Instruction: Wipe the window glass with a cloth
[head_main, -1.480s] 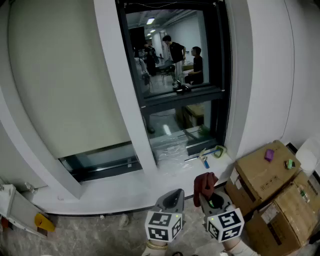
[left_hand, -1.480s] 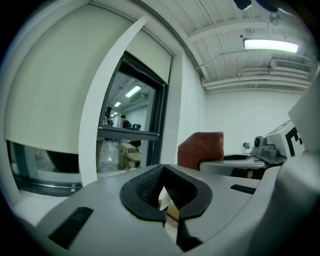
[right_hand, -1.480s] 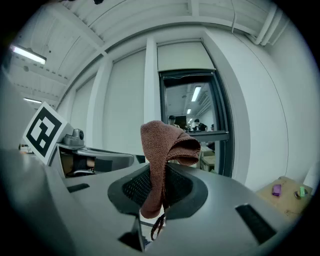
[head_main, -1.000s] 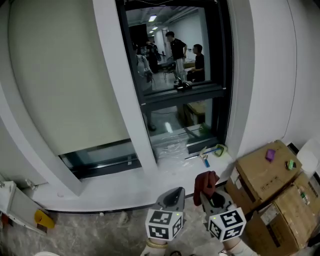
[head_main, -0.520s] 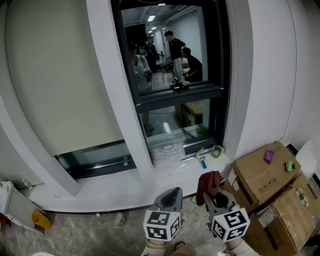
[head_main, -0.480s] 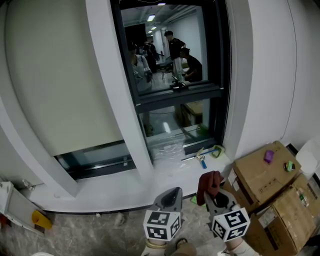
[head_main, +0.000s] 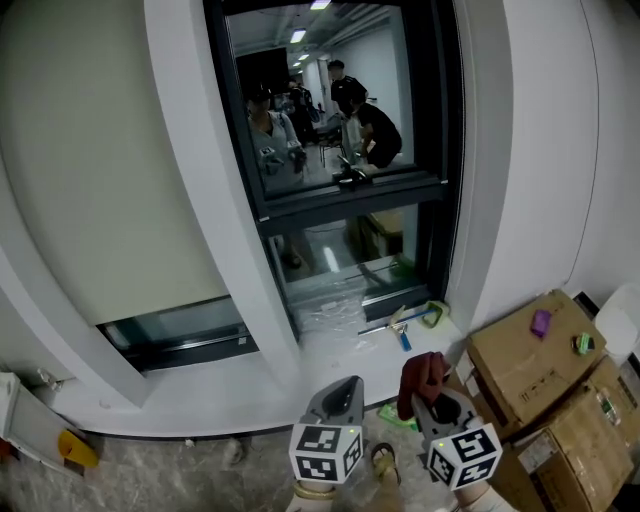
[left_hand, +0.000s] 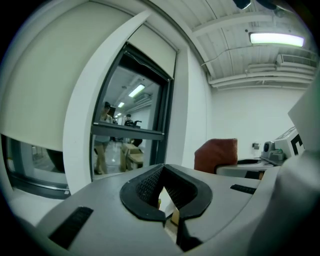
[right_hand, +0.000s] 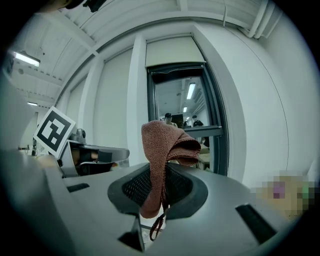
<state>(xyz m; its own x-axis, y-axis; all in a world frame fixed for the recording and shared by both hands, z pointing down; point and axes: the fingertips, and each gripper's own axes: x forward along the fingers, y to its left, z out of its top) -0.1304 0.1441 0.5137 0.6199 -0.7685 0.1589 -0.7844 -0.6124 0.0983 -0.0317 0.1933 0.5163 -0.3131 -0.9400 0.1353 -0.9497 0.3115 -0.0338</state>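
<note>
Cloth (head_main: 421, 372) clamped in right tongs (head_main: 436, 404), held well short of window glass (head_main: 320, 100); left tongs (head_main: 347, 386) pinched together on nothing; wiping seemingly not yet begun, whole pane left.

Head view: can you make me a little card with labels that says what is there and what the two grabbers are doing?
right gripper: shut on the cloth, held low, short of the glass
cloth: reddish-brown, its top flops over
left gripper: jaws together, nothing between them
window glass: dark frame, straight ahead, not yet touched
sill: white, a blue-handled tool lies on it
cardboard boxes: stacked at the right
</note>
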